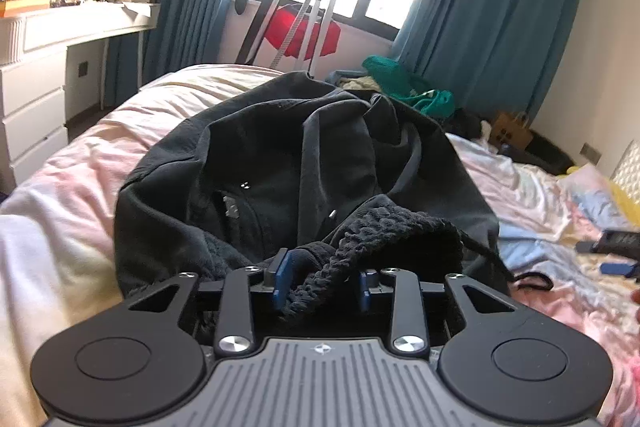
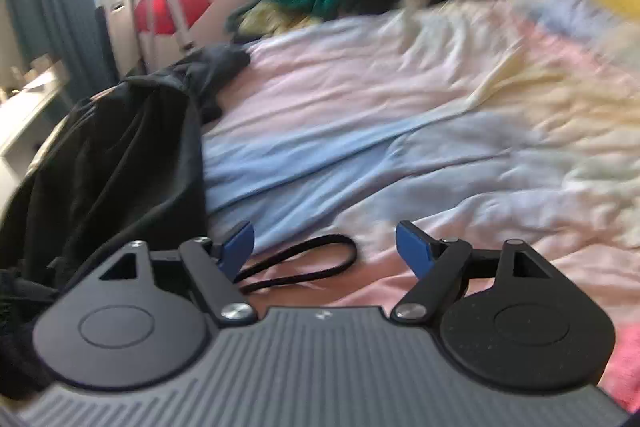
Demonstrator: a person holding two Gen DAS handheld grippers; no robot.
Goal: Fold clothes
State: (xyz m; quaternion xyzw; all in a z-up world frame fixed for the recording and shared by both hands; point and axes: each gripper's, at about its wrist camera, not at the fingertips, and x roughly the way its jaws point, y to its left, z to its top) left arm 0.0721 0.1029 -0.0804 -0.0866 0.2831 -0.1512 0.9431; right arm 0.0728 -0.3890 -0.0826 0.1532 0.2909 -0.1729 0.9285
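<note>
A black hooded garment (image 1: 288, 163) lies crumpled on the pastel bed sheet (image 1: 80, 163). My left gripper (image 1: 322, 279) sits at its near edge with the jaws partly apart, and a knitted black hem (image 1: 384, 227) lies between the blue pads, not pinched. In the right wrist view the same garment (image 2: 112, 163) is heaped at the left. My right gripper (image 2: 326, 253) is open and empty above the sheet, just right of the garment, with a black drawstring loop (image 2: 304, 261) lying between its fingers. The right gripper also shows at the right edge of the left wrist view (image 1: 616, 251).
A white dresser with a mirror (image 1: 36, 75) stands left of the bed. A drying rack with a red cloth (image 1: 304, 31) stands under the window. Green and other clothes (image 1: 404, 83) are piled at the far side. Bare sheet (image 2: 400, 131) spreads to the right.
</note>
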